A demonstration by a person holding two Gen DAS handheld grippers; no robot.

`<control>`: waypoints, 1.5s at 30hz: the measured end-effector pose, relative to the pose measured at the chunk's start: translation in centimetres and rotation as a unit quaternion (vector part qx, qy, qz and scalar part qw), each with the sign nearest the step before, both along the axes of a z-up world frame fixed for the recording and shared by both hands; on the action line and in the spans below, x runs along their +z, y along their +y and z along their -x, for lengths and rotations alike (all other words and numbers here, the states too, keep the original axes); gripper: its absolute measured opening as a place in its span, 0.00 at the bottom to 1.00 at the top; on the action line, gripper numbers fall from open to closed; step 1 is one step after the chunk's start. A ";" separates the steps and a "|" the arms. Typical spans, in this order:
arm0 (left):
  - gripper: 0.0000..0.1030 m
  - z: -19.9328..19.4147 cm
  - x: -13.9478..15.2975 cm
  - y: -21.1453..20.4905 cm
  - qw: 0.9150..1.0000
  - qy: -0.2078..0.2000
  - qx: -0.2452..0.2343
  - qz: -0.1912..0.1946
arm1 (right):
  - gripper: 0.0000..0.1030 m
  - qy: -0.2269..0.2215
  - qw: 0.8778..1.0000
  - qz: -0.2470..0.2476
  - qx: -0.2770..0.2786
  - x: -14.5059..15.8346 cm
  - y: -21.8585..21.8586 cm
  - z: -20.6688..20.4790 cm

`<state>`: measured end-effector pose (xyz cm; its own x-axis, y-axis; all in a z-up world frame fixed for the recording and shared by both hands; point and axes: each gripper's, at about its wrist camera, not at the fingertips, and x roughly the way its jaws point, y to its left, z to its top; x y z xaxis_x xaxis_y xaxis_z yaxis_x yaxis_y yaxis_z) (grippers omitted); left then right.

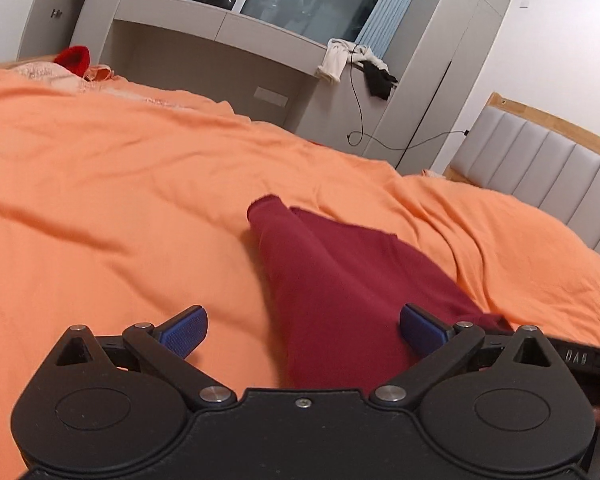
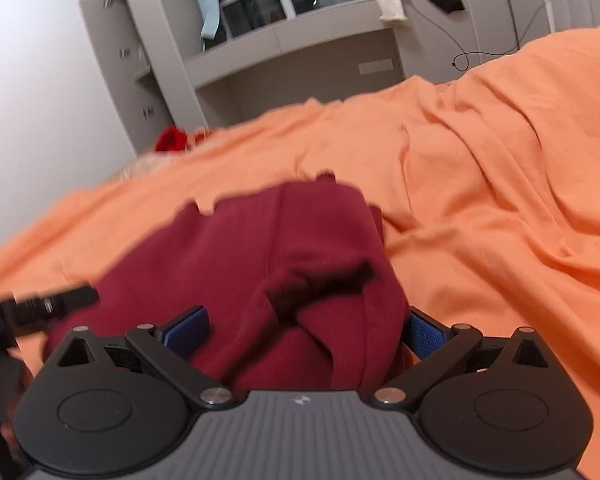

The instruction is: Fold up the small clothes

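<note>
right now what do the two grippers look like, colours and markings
Both are black, with round discs, silver pivot screws and blue ridged pads on the fingers. The left gripper has a smooth black body. The right gripper has a ribbed grey body with a small white logo.

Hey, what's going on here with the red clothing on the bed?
A person is working with two handheld grippers over a dark red garment lying on an orange bedsheet. Both the left gripper and the right gripper are open, each with part of the cloth between its blue pads, and neither is clamped on it. The garment looks bunched rather than neatly folded, with a dark drawstring lying across it.
</note>
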<state>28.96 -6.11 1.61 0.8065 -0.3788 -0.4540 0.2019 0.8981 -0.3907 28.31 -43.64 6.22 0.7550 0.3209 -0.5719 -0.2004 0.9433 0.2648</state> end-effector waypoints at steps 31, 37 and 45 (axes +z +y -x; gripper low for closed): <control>1.00 -0.3 -1.7 -0.7 1.000 0.008 0.009 -0.004 | 1.00 0.099 0.956 -0.266 -0.072 -2.8 -7.2 -1.9; 1.00 -0.3 -1.6 -0.7 1.000 0.008 0.010 -0.005 | 1.00 0.089 0.971 -0.215 -0.060 -2.5 -5.6 -1.7; 1.00 -0.3 -1.6 -0.7 1.000 0.009 0.010 -0.005 | 0.99 0.069 0.987 -0.139 -0.048 -1.9 -3.8 -1.1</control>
<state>29.27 -6.84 0.00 0.8060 -0.3581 -0.4713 0.1770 0.9056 -0.3854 29.43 -47.47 4.34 0.7102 0.4112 -0.5714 -0.0583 0.8433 0.5343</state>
